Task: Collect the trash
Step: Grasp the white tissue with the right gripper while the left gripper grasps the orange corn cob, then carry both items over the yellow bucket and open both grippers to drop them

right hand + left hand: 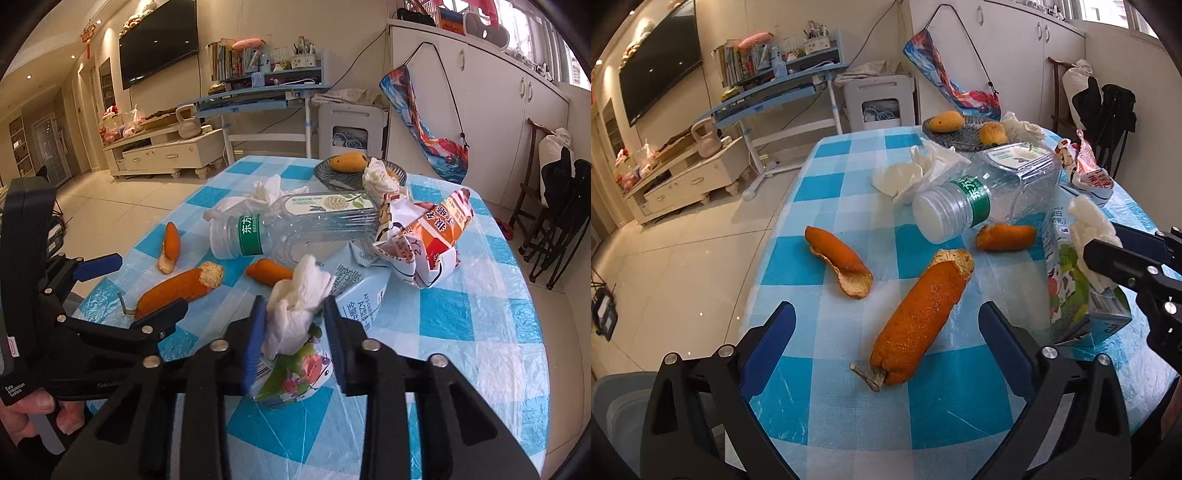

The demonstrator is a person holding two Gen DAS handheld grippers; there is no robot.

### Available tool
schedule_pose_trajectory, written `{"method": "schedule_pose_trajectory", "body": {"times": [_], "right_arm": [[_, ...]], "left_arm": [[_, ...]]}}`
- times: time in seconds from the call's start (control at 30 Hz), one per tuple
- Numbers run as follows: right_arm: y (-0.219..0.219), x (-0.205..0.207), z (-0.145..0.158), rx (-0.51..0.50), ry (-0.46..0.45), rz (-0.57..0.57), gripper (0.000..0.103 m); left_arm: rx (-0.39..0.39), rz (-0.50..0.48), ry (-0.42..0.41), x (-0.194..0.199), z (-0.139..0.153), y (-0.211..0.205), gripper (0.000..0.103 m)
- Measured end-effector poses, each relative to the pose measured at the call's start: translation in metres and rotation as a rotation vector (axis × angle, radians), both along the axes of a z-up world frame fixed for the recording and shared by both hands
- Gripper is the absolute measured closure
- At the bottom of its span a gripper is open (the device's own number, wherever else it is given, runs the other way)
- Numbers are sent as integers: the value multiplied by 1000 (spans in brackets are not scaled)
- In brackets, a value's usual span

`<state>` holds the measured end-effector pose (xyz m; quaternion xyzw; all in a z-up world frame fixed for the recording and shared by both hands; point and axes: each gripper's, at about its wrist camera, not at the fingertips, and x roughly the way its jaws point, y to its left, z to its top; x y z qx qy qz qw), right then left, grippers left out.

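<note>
The right tool (293, 332) is gripping a crumpled white tissue (295, 299), its blue pads pressing the soft, wrinkled wad from both sides. The tissue is standing roughly upright between the pads, its long axis running up and away from the camera, just above a flattened milk carton (354, 291) that is lying on the desk (480, 332).

The left tool (886, 332) is hanging open over the near edge of the desk, jaws apart with a long piece of orange peel (919, 317) lying between them, untouched. This peel is a curled, pebbly tube, its long axis pointing diagonally from near left to far right, a dry stem at its near end and pale pith showing at the far end. A second peel (842, 262), flatter and scoop-shaped, is lying to its left, and a third small peel (1004, 236) is sitting just beside the cap end of a clear plastic bottle (979, 195).

The bottle is lying on its side, ribbed white cap pointing toward the left tool, its green label wrapping the neck. Behind it, more crumpled tissues (912, 173) are resting on the glossy blue-and-white checked cloth, and a crinkled snack wrapper (428, 236) is sitting to the right.
</note>
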<state>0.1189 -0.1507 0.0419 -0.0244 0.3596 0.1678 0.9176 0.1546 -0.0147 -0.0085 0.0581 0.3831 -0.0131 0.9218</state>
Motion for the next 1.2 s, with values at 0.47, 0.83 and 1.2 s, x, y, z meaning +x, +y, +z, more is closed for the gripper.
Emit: {"method": "schedule_pose_trajectory", "body": {"times": [0.47,0.83,1.2], "right_arm": [[-19,-71,32,129,-42,130,88],[15,-146,-16,58,186,295,81],[-16,-153,-7,52,133,153,36]], "left_arm": [[-226,-57,34,-28,-5,17,82],[-239,-82,62,-123,-4,7,82],[-83,-137,166,-186,-28,-18,52]]}}
